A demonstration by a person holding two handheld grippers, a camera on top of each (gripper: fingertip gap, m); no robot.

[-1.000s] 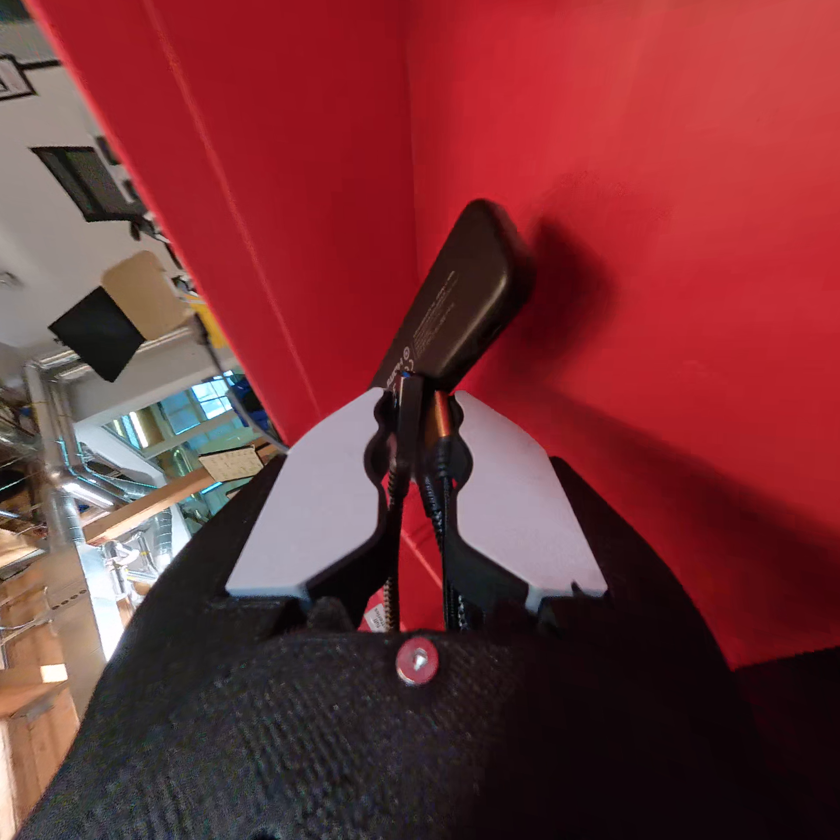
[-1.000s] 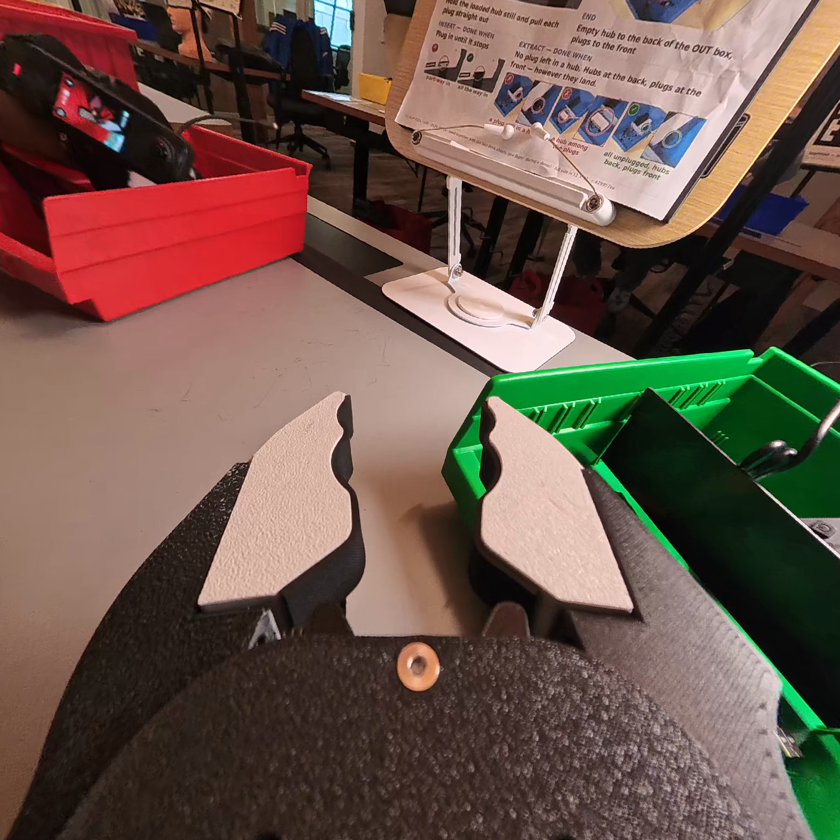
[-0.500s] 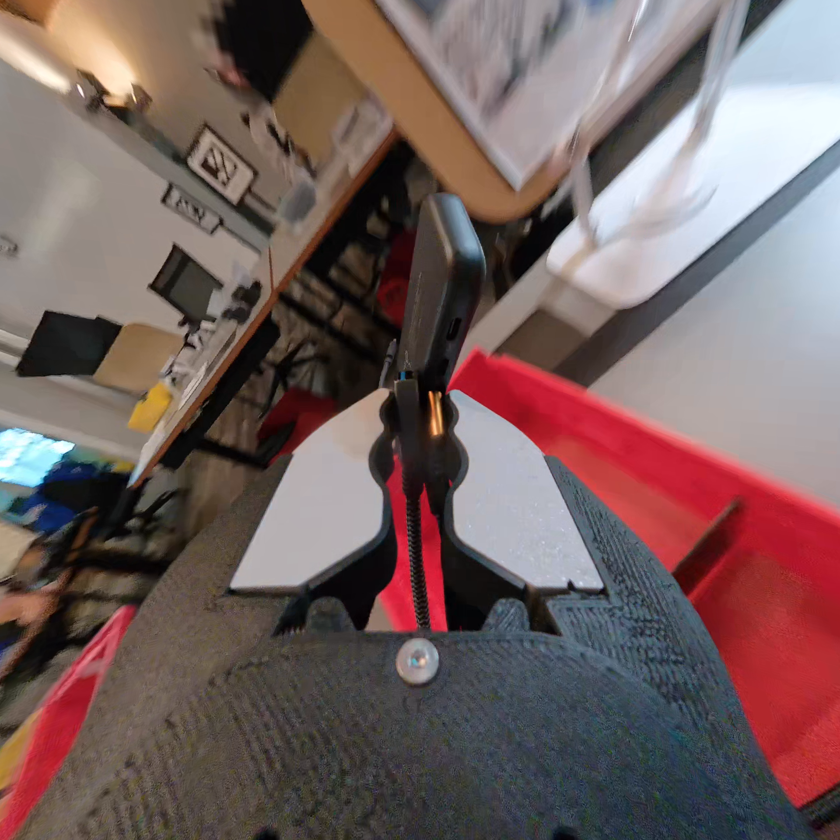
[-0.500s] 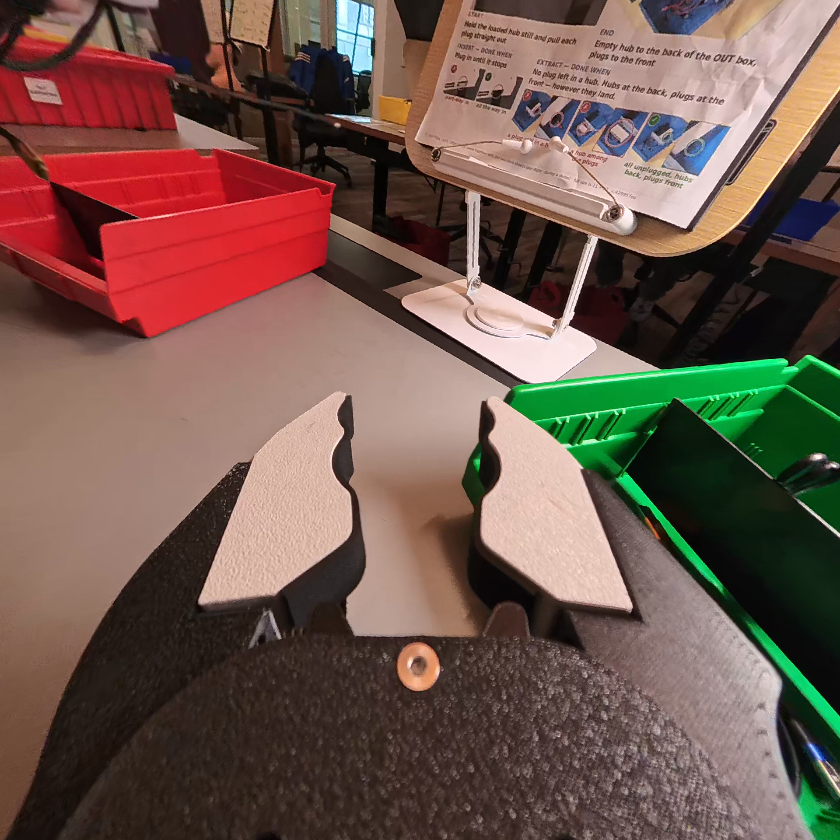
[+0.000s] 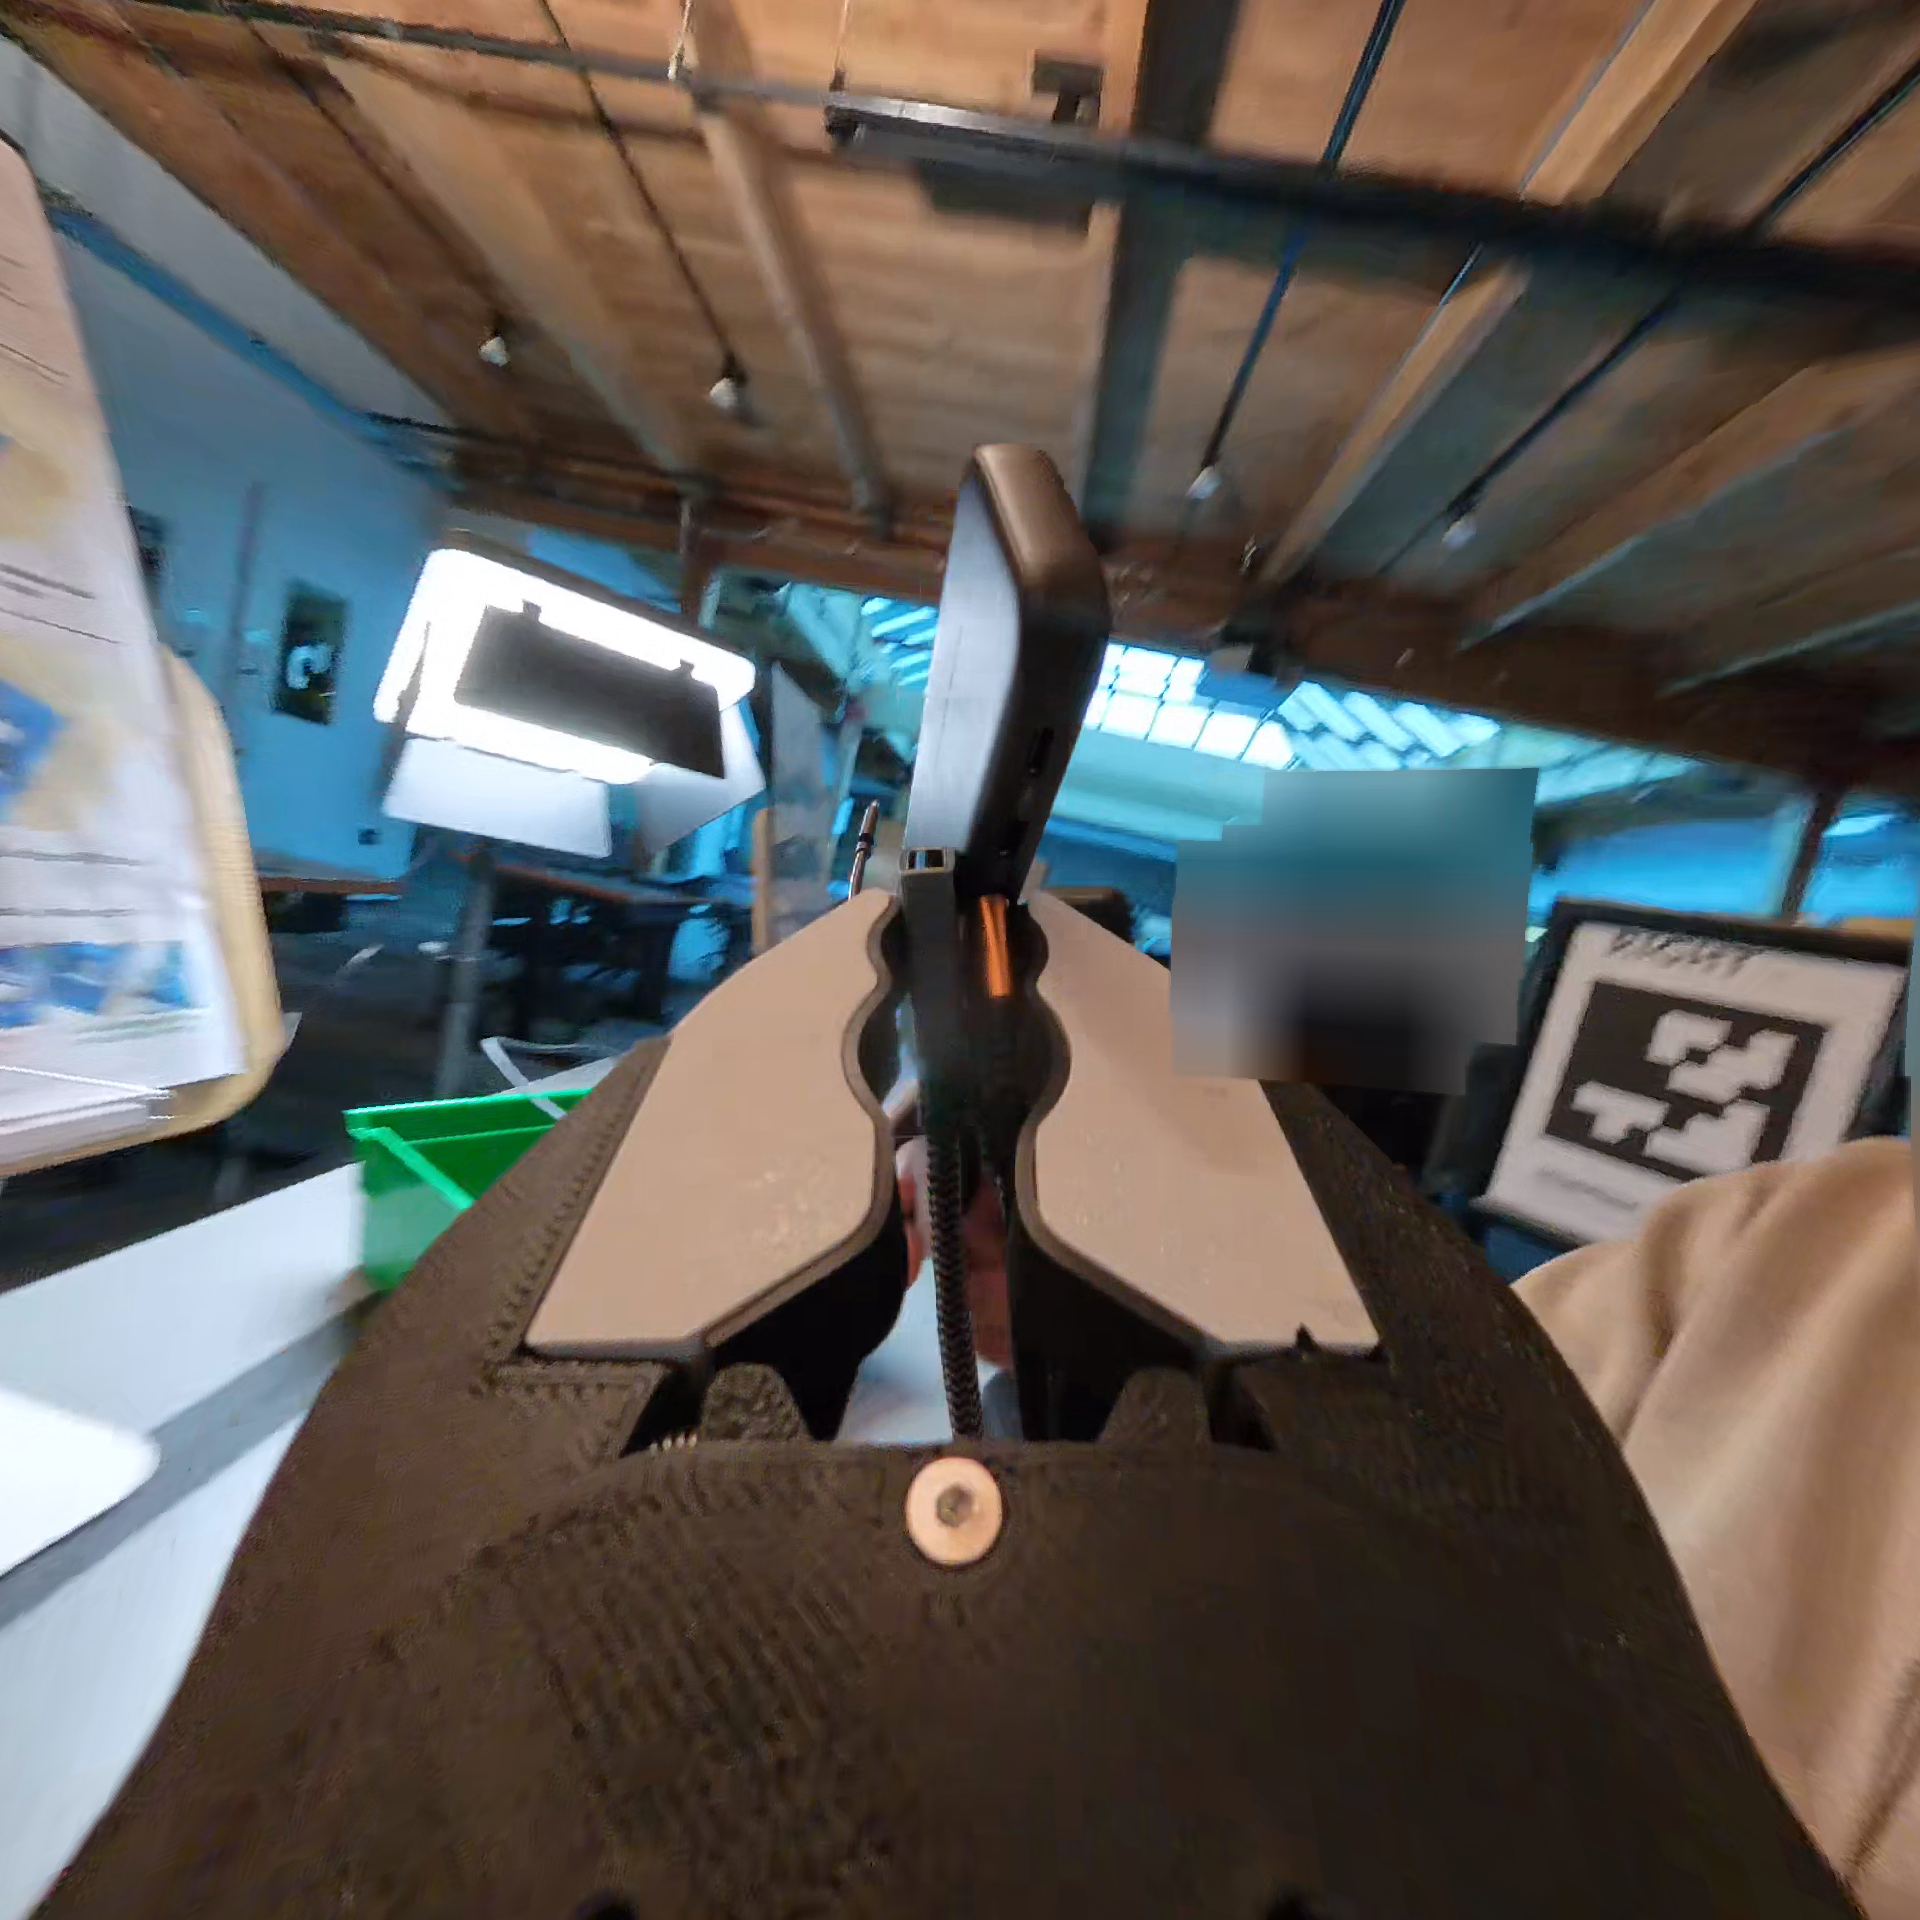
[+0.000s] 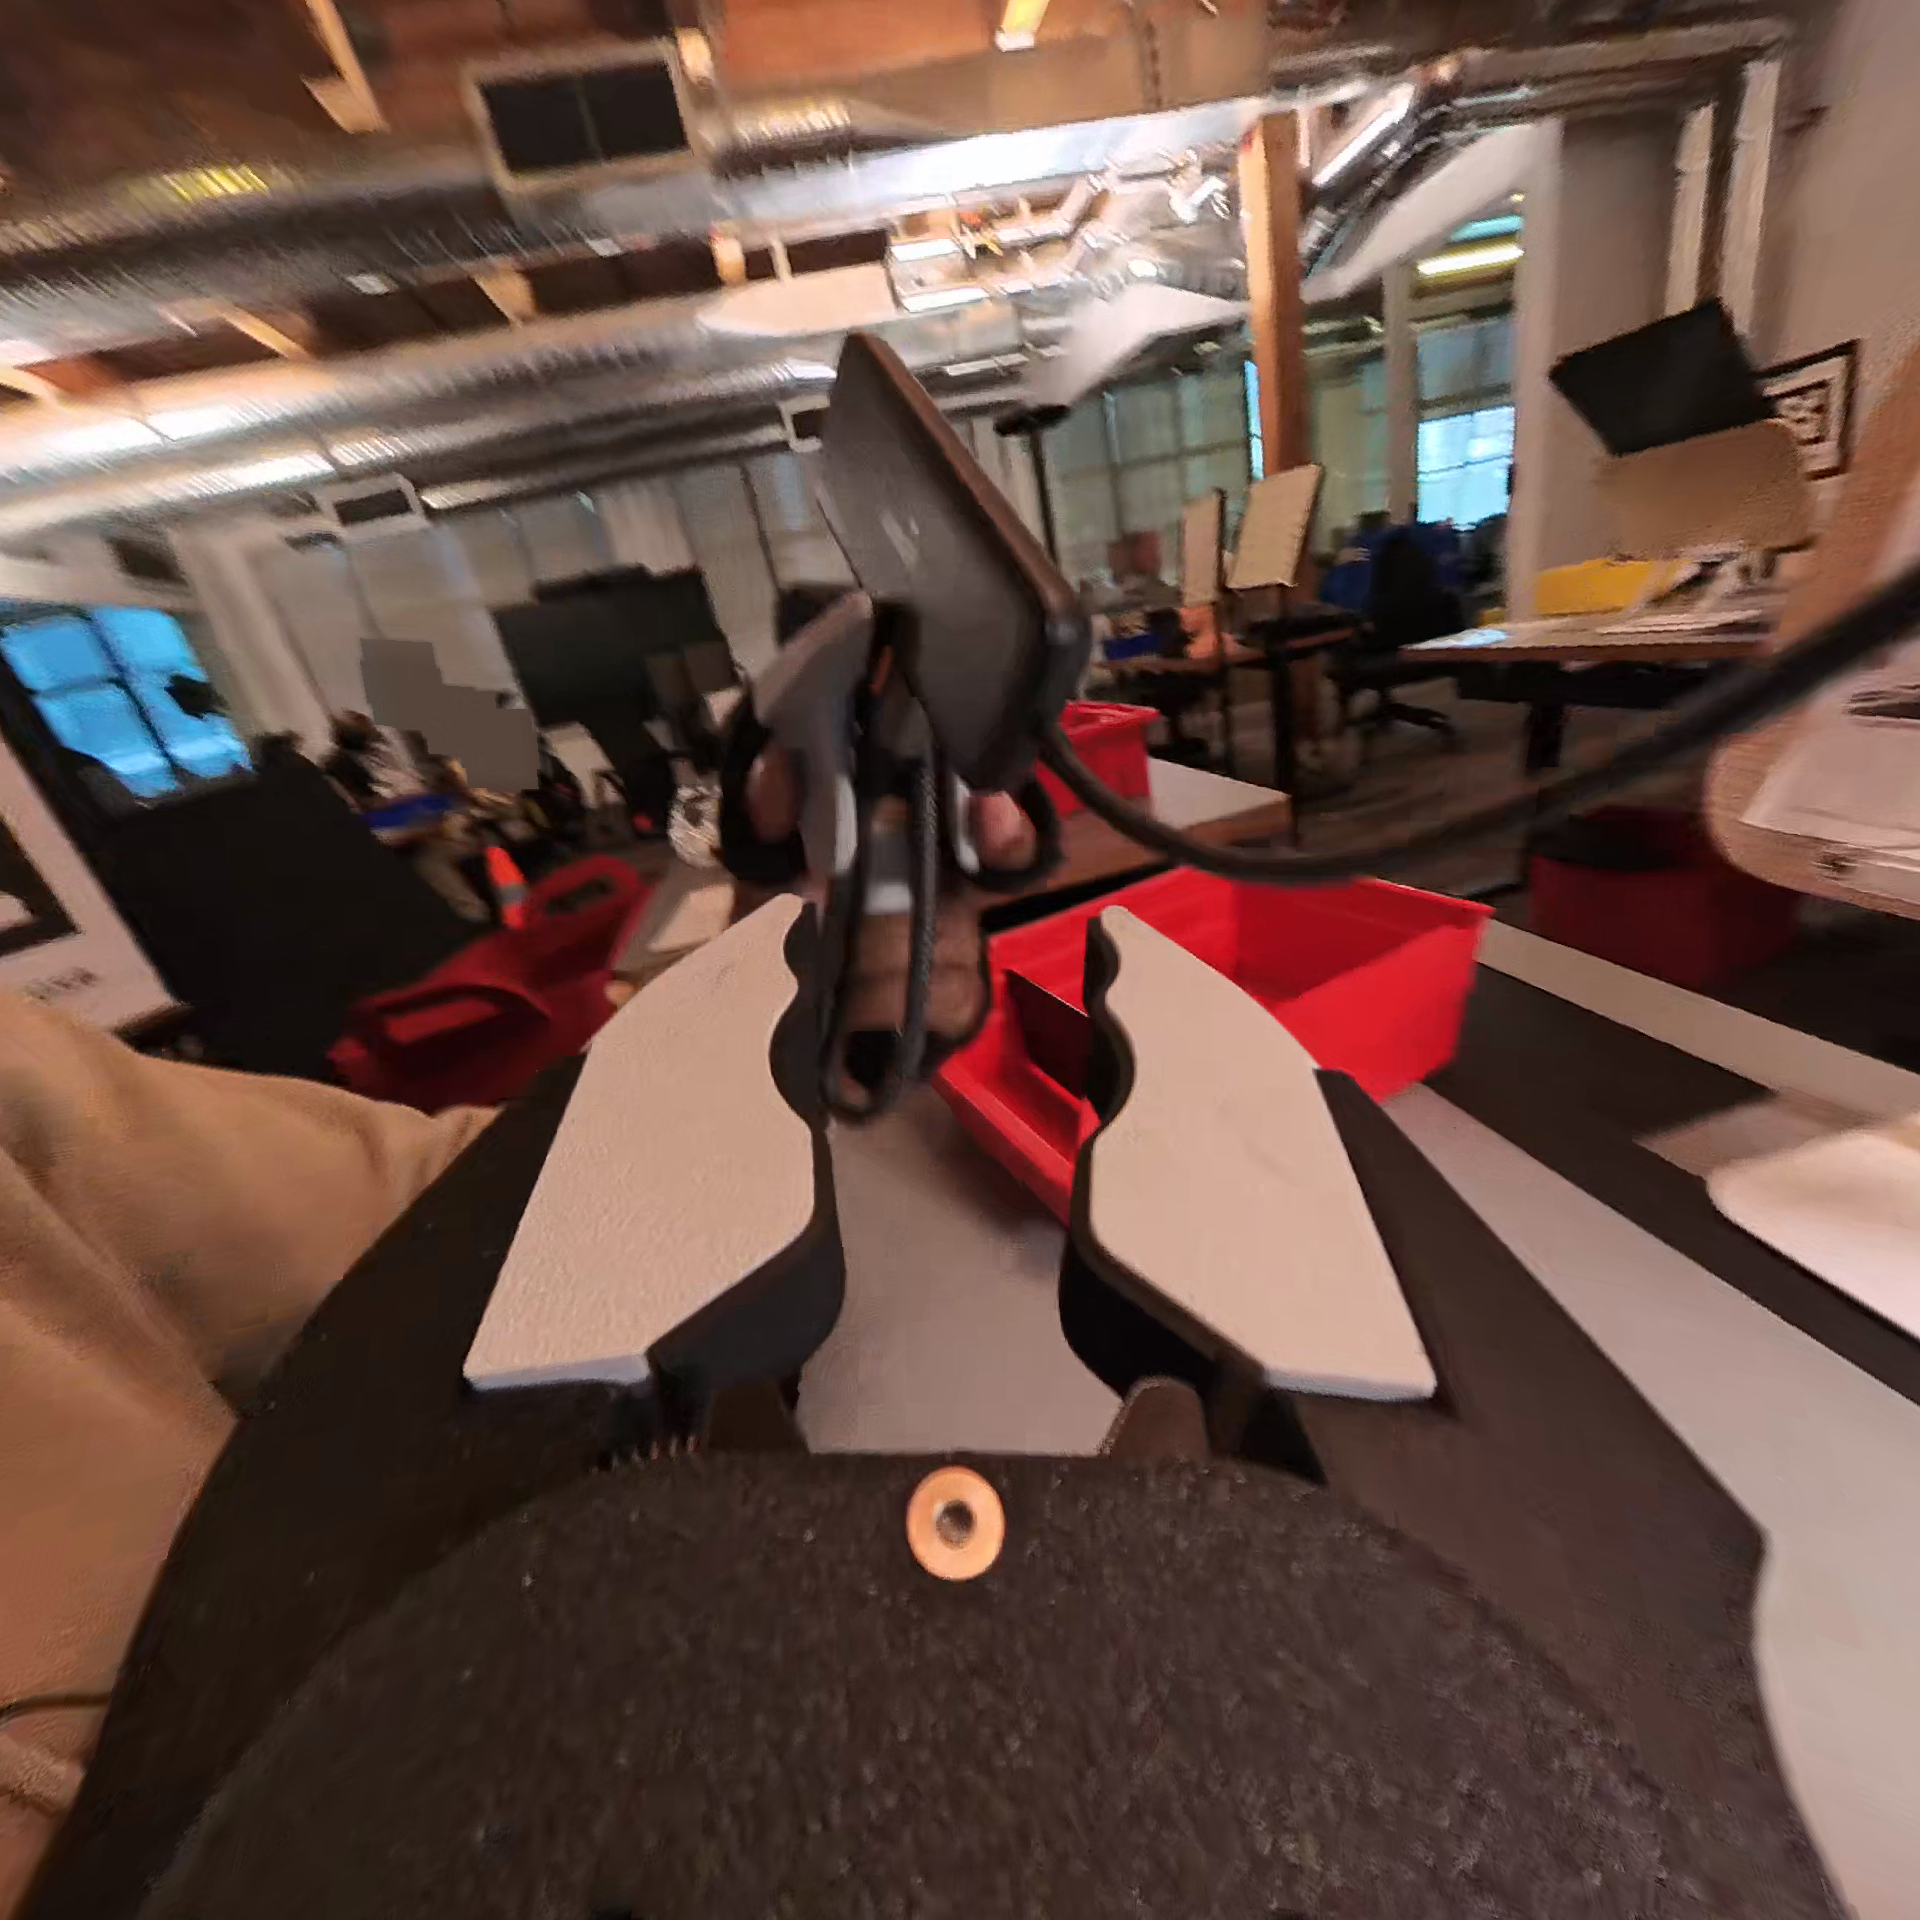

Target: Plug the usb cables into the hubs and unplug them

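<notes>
My left gripper [image 5: 961, 914] is shut on two usb plugs, a black one [image 5: 930, 935] and a copper-coloured one [image 5: 992, 940]. Both sit in the end of a black hub [image 5: 1003, 665], which sticks up past the fingertips in the air. A braided cable [image 5: 951, 1278] hangs back between the fingers. My right gripper [image 6: 945, 925] is open and empty. It points at the hub [image 6: 925, 582] and the left gripper [image 6: 883, 727] just ahead of it. Looped cables [image 6: 883, 987] dangle there, and a black cable [image 6: 1351, 852] runs off to the right.
A red bin [image 6: 1299, 966] stands on the grey table [image 6: 935, 1330] behind the hub. A green bin [image 5: 436, 1153] is low left in the left wrist view, next to the instruction board [image 5: 94, 727]. A beige sleeve [image 6: 156, 1195] is at the left and a white stand base [image 6: 1829, 1205] at the right.
My left gripper has lifted the hub and plugs out of the red bin and swung them up into the air. My right gripper has turned from the green bin to face the hub, still open.
</notes>
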